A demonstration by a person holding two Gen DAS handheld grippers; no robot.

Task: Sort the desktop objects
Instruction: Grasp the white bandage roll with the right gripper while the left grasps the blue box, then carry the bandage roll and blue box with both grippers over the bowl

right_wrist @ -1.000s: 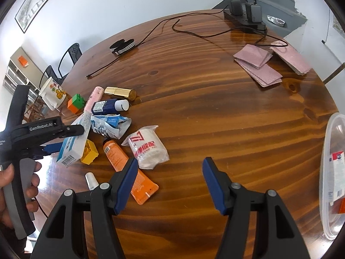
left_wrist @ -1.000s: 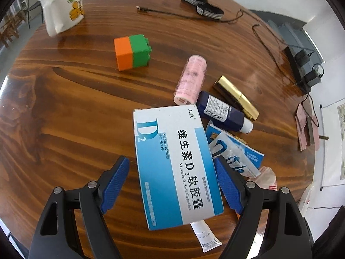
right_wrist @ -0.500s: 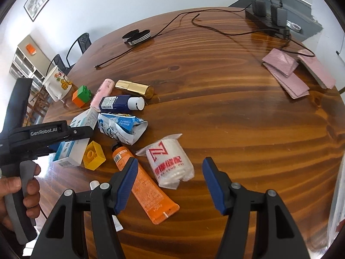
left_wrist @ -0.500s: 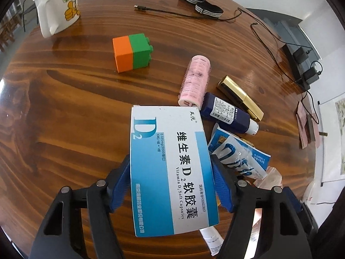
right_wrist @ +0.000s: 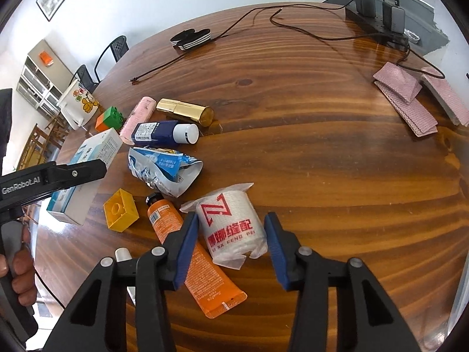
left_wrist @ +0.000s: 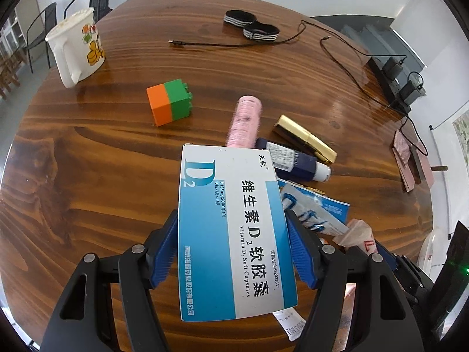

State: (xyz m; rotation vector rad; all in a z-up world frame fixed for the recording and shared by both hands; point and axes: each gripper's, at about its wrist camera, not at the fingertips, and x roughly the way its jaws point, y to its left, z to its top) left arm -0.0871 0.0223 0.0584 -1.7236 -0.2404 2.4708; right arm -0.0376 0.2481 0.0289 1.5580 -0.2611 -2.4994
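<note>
Fingers of the left gripper, which stood spread on either side of the blue-and-white cardboard vitamin box a second ago, now pinch its long sides, and the box has come up off the round wooden table, tilting slightly; in the right wrist view its lower corner looks clear of the wood. Beyond those fingertips lie the orange-and-green toy brick and the pink cylindrical roll, with the dark blue bottle and gold tube just to their right. That reads as the first item picked and ready to be carried to its group. Further right, the right gripper has dropped over the white plastic-wrapped roll with red lettering, which earlier lay well ahead of it; its jaws are closing with the roll between them, the left pad touching the wrap, the right pad not yet touching. Just left of these fingers lies the orange squeeze tube, partly under one pad, so it may get nudged.
</note>
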